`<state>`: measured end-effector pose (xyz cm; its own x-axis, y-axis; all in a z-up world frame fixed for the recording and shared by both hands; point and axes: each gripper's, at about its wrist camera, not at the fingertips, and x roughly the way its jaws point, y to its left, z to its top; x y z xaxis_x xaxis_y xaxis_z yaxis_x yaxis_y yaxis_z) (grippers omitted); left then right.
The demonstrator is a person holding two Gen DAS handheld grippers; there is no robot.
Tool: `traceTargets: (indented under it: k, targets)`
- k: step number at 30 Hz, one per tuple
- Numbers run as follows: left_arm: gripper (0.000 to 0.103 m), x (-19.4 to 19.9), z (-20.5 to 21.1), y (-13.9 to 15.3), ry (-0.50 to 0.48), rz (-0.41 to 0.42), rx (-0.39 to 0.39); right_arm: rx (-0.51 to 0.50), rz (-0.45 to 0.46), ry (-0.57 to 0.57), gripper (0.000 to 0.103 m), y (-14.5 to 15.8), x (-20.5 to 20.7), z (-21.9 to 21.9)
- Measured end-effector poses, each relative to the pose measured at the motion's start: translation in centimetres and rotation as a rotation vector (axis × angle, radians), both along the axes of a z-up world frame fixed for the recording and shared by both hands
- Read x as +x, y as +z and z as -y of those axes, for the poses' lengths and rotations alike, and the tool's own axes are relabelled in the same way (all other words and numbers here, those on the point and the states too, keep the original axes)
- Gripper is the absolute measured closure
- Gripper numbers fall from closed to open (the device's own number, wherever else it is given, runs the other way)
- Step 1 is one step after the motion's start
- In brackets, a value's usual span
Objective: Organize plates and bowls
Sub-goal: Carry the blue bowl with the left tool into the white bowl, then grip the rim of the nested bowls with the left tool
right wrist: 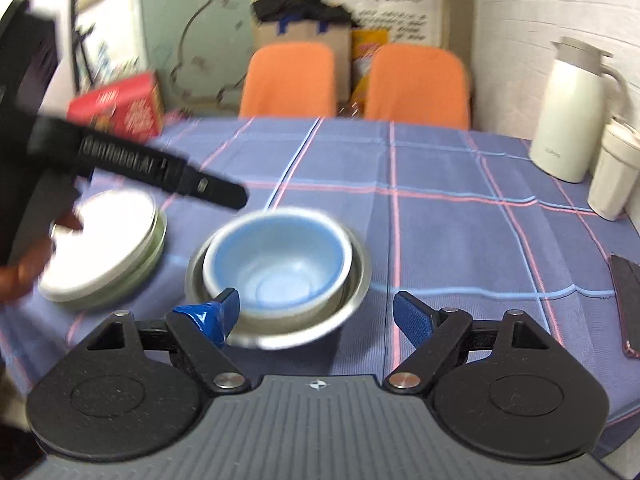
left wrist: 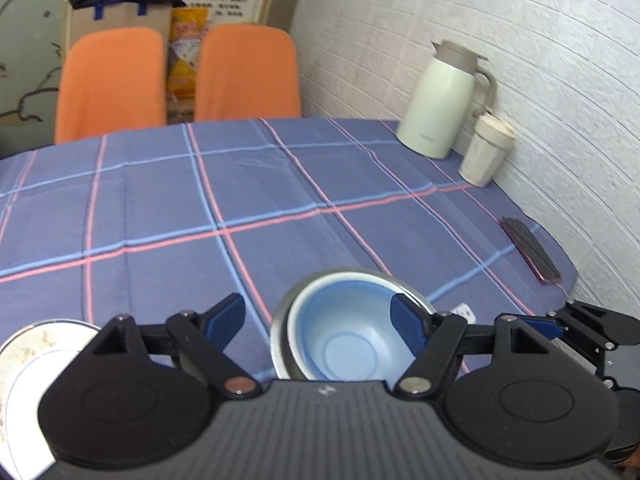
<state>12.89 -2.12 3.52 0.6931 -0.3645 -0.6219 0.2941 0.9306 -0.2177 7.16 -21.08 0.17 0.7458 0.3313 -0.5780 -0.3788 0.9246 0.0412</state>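
Two nested bowls (right wrist: 276,268), stacked plates (right wrist: 104,248) beside, both grippers' fingers spread

The counter (right wrist: 460,232) is covered in a blue-violet cloth crossed by pink and light blue lines in a wide check. A light blue bowl (right wrist: 276,264) is seen inside a silver metal bowl (right wrist: 352,296). The stacked plates (right wrist: 104,252) are white over pale green. Both chairs (right wrist: 416,80) are orange. A cream jug (right wrist: 568,120) is topped with a grey-beige lid. Each tool is black with dark blue pads (right wrist: 412,316).
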Motion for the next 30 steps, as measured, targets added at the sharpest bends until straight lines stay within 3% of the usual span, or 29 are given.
traceTargets:
  k: [5,13,20,30]
  targets:
    - [0.028,0.3,-0.2,-0.6,0.1,0.03,0.048,0.073,0.023,-0.1,0.032,-0.6,1.9,0.2]
    - [0.024,1.4,-0.4,-1.5,0.152,0.03,0.089,0.156,-0.035,-0.199,0.031,-1.9,3.3,0.7]
    - [0.023,2.3,0.3,-2.5,0.151,0.013,0.123,0.142,-0.111,-0.224,0.031,-3.1,3.8,0.5]
    - [0.022,3.5,0.7,-4.3,0.1,-0.08,0.072,0.131,-0.142,-0.215,0.031,-3.9,4.1,0.2]
